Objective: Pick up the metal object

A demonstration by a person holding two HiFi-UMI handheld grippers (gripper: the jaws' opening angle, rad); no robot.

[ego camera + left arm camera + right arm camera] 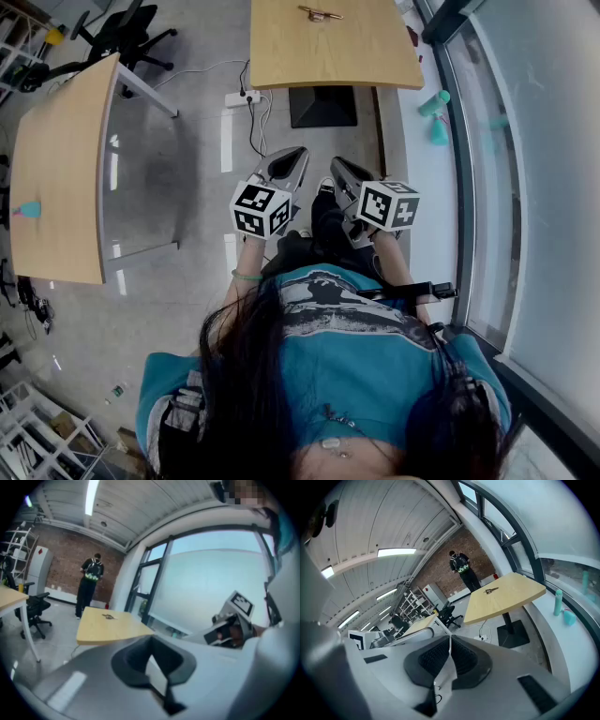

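Note:
The metal object is small and brass-coloured. It lies on the far part of a light wooden table ahead of me; it also shows as a small dark shape, the metal object, in both gripper views. My left gripper and right gripper are held side by side in front of my body, well short of the table. Both have their jaws closed together with nothing between them.
A second wooden table stands to my left, with an office chair beyond it. A power strip with cables lies by the table's black base. Teal bottles stand on the window sill. A person stands far behind the table.

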